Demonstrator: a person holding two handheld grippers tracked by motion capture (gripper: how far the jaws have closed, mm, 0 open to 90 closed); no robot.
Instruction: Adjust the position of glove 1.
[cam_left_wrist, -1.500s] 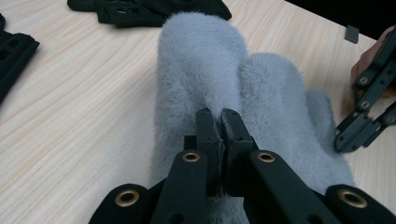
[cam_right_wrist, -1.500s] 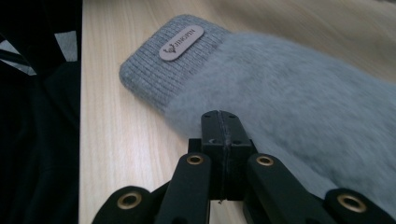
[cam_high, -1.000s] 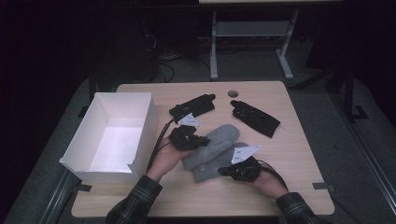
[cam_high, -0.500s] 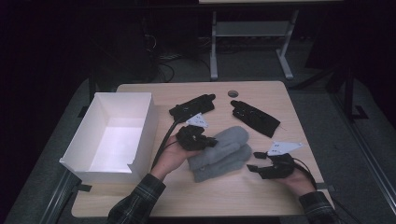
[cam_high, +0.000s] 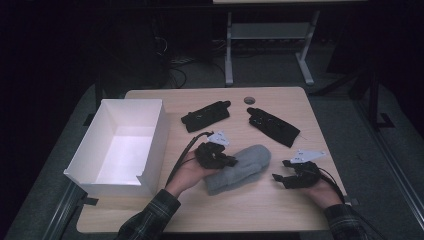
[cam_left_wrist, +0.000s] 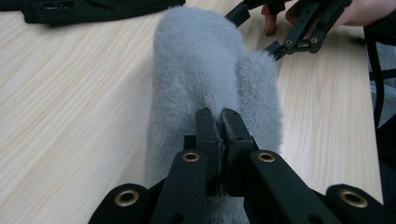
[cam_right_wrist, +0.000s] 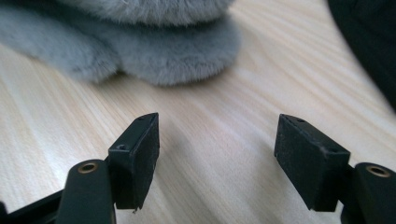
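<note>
Pinching the cuff end of the grey mitten (cam_high: 239, 169), the left hand-held gripper (cam_high: 227, 161) is clamped on the fleece; the mitten lies mid-desk (cam_high: 260, 212), right of the white box (cam_high: 150, 145). Right hand-held gripper (cam_high: 281, 179): jaws just opened, nothing between them, standing just beside the mitten's tip. Two black gloves (cam_high: 206, 115) (cam_high: 274, 126) lie beyond.
</note>
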